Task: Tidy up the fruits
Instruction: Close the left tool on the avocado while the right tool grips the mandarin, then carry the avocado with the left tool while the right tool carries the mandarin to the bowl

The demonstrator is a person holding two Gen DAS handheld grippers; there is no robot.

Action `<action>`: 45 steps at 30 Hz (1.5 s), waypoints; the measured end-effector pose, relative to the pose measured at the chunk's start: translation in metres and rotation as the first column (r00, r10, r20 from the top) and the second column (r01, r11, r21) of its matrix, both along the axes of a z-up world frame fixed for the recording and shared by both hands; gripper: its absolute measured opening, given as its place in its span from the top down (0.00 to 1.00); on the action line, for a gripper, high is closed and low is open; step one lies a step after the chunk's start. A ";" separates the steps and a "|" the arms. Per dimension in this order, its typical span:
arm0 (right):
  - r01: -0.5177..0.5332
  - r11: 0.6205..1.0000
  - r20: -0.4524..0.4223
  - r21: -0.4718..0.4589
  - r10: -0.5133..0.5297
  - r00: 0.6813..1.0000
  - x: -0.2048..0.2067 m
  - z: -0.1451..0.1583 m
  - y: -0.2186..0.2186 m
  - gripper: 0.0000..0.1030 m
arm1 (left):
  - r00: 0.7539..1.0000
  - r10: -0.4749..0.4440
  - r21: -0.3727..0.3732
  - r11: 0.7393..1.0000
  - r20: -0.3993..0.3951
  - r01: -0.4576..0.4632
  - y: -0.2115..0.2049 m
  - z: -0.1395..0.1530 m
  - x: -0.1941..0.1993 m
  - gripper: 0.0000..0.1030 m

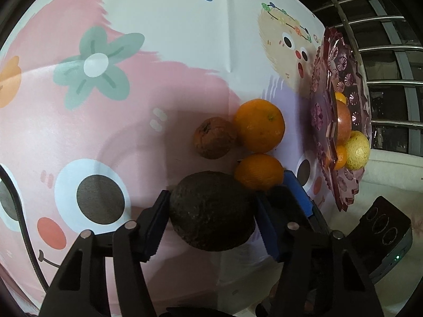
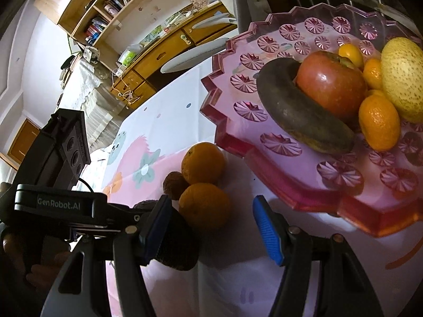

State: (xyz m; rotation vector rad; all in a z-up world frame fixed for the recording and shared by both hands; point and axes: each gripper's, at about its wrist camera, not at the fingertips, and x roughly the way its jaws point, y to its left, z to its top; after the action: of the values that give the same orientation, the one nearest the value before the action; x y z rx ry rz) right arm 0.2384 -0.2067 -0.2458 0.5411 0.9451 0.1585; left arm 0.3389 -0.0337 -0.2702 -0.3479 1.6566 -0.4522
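Note:
A dark avocado [image 1: 211, 211] lies on the cartoon tablecloth with my left gripper [image 1: 211, 206] shut on it, both blue pads against its sides. Just beyond it sit two oranges [image 1: 259, 125] [image 1: 259, 171] and a wrinkled brown fruit [image 1: 214, 137]. My right gripper [image 2: 211, 227] is open and holds nothing, hovering over the cloth beside the near orange [image 2: 205, 206], close to the pink glass plate [image 2: 238, 142]. On the plate lie a red apple [image 2: 330, 87], a dark curved banana [image 2: 298, 111], a yellow pear [image 2: 404, 79] and small oranges [image 2: 380, 124].
The plate [image 1: 325, 132] stands at the table's edge by a barred metal railing [image 1: 383, 52]. Wooden shelves and cupboards [image 2: 148, 52] line the far wall. The left gripper's body [image 2: 58, 206] crowds the right gripper's left side.

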 end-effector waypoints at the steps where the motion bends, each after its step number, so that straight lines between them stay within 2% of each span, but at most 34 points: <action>1: -0.001 1.000 -0.001 0.002 0.001 1.000 0.001 0.000 0.000 0.38 | 1.000 0.005 -0.002 1.000 -0.001 -0.005 0.000 0.000 0.000 0.42; 10: -0.026 0.999 -0.008 -0.019 0.026 1.000 0.007 0.000 0.004 0.38 | 0.999 0.037 0.007 0.999 0.008 -0.037 0.007 0.001 -0.002 0.44; 16: -0.091 0.992 -0.048 -0.093 0.086 0.995 0.014 0.000 0.022 0.39 | 0.997 0.058 0.024 0.998 0.048 -0.059 0.028 0.008 0.002 0.44; 18: -0.112 0.987 -0.050 -0.118 0.107 0.993 0.014 0.001 0.028 0.42 | 0.996 0.069 0.024 0.997 0.063 -0.071 0.036 0.012 0.003 0.44; 22: -0.134 0.965 -0.089 -0.226 0.116 0.989 0.017 0.001 0.040 0.56 | 0.993 0.074 0.021 0.997 0.091 -0.076 0.048 0.021 0.002 0.44; 23: -0.135 0.963 -0.091 -0.235 0.117 0.989 0.017 0.001 0.041 0.56 | 0.992 0.072 0.021 0.997 0.100 -0.074 0.050 0.024 0.001 0.44; 32: -0.123 0.950 -0.106 -0.287 0.097 0.990 0.010 0.011 0.050 0.56 | 0.984 0.048 -0.001 0.999 0.172 -0.049 0.073 0.048 -0.012 0.44; 45: -0.031 0.941 -0.076 -0.338 0.006 0.997 -0.039 0.059 0.057 0.56 | 0.950 -0.028 -0.063 0.997 0.310 0.050 0.085 0.090 -0.039 0.44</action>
State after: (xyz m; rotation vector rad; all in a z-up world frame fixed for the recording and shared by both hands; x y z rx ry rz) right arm 0.1992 -0.1497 -0.1864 0.2195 1.0236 -0.0096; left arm 0.3002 0.0517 -0.1803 -0.2807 1.3462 -0.5656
